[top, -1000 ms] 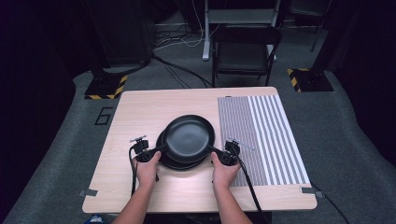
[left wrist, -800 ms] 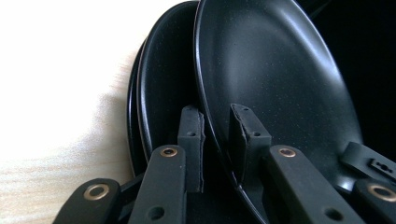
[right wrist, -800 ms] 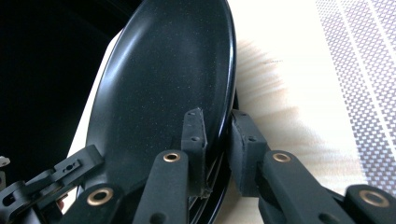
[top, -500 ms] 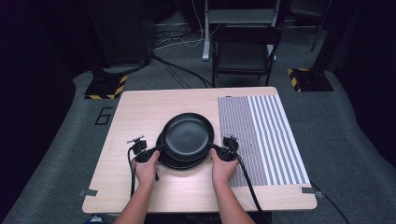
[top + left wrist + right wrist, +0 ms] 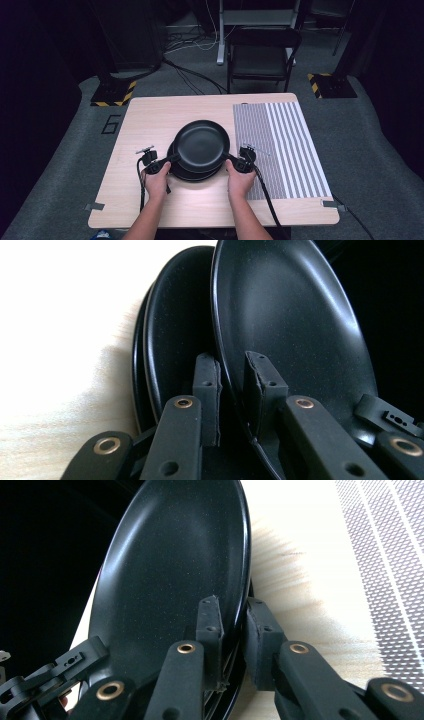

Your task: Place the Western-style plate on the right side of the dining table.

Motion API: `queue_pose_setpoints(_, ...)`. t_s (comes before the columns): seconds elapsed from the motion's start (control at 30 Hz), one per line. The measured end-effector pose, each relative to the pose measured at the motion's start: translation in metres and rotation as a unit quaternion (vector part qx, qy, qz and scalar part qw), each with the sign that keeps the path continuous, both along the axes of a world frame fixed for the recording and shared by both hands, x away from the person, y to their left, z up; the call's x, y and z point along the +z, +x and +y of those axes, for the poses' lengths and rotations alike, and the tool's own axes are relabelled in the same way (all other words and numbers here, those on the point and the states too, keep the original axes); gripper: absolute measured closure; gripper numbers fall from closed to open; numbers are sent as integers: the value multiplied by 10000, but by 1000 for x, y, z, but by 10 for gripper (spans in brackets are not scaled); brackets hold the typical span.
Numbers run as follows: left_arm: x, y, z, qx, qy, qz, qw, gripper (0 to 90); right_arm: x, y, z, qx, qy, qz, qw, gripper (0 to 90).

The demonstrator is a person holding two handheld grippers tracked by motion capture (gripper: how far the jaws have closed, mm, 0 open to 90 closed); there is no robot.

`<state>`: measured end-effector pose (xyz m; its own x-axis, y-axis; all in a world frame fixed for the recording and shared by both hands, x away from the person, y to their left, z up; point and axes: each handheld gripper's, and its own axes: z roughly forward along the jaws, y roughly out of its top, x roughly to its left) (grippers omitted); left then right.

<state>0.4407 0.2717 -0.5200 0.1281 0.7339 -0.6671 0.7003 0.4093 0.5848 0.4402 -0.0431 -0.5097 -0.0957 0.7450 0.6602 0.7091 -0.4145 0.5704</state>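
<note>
High view. Table [image 5: 150, 125]: light wood, with a striped mat [image 5: 280, 145] along its right edge. Top plate [image 5: 203, 146]: black, round, near the middle of the table toward the front edge, lying over a stack [image 5: 192, 173] of black plates whose rims show at its front and left. Left gripper [image 5: 167, 161]: at the top plate's left rim, held by the left hand [image 5: 157, 181]. Right gripper [image 5: 231, 160]: at the right rim, held by the right hand [image 5: 240, 181]. Chair [image 5: 262, 55]: on the floor beyond the far edge.

Left gripper view. Top plate [image 5: 295, 325]: its rim runs between the two jaws, one pad on the inner face, the other under it; jaws clamped on the rim. Stack [image 5: 170, 340]: behind the outer jaw, on the table [image 5: 60, 340].

Right gripper view. Top plate [image 5: 175, 570]: rim between the jaws, one pad inside the bowl, one outside; jaws clamped on it. Stack [image 5: 235, 690]: dark rim edge just below the top plate. Mat [image 5: 385, 555]: at the right, apart from the plate. Left gripper [image 5: 55, 672]: at the plate's far rim.
</note>
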Motion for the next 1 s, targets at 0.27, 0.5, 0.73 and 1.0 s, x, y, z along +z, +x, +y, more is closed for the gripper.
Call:
queue_pose_setpoints(0.27, 5, 0, -1, 0, 18, -112, 9999, 769, 4, -1, -2, -5, 175, 19, 9998, 794)
queue_pose_setpoints(0.5, 10, 0, 2, 2, -9, -157, 9999, 769, 9, -1, -1, 35, 221, -29, 9997, 794)
queue_pose_setpoints(0.73, 16, -1, 6, 53, -59, -291, 9995, 770, 19, -1, 2, 148, 172, -152, 9996, 792)
queue_pose_setpoints(1.0, 19, -1, 9, 63, -78, -311, 9995, 769, 24, -1, 5, 165, 206, -179, 9995, 790)
